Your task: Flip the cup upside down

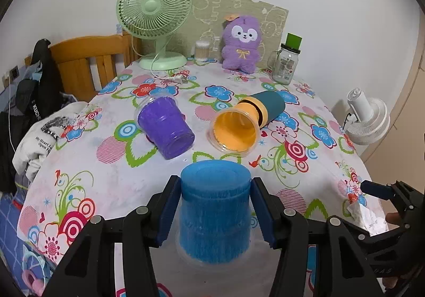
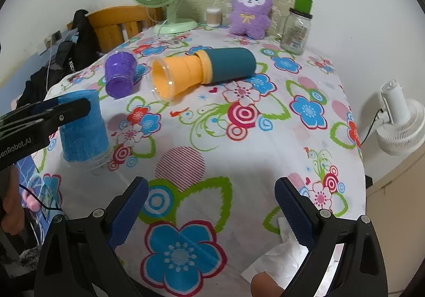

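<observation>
A blue cup stands upside down on the flowered tablecloth, rim on the cloth. My left gripper has a finger on each side of it, pads close to or touching its sides. In the right wrist view the blue cup is at the left with the left gripper's finger beside it. A purple cup and an orange cup lie on their sides further back. My right gripper is open and empty above the near cloth.
A teal and orange bottle lies behind the orange cup. At the back stand a green fan, a purple plush toy, a glass jar and a cotton swab box. A white fan stands off the table's right.
</observation>
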{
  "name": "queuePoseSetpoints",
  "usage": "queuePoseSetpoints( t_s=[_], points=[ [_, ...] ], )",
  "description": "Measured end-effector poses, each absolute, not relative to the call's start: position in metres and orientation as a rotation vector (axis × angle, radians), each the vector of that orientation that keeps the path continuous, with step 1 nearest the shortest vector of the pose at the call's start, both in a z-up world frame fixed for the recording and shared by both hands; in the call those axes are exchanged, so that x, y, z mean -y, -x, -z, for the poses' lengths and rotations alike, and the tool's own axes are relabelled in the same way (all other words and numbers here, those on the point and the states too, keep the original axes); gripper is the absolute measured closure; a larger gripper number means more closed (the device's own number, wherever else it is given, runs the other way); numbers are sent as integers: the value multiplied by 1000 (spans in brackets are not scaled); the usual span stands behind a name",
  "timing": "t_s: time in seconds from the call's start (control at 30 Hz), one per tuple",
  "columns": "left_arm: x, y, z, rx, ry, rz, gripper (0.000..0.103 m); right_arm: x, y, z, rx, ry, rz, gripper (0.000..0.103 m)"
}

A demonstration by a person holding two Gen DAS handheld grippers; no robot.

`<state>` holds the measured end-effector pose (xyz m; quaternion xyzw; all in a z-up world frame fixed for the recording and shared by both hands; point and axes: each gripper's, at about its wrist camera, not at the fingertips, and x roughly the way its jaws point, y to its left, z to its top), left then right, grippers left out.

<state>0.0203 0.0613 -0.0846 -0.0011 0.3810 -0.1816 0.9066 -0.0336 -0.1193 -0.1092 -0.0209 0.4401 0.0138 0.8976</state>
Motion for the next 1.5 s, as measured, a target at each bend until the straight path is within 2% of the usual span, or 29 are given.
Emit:
queuePoseSetpoints(
  t_s=[0.3,1.27,1.37,1.5],
  points=[
    [-71,-14,65,-737,20,392,47,104,28,102,-902,62,-42,6],
    [-93,-14,47,-726,21,356,47,58,9,74,-812,97,-101,6],
    [-96,-12,45,-718,28,356,45,56,10,70,-804,101,-97,6],
    [-100,-9,43,-712,38,353,35,53,11,66,-798,105,-94,6]
  ],
)
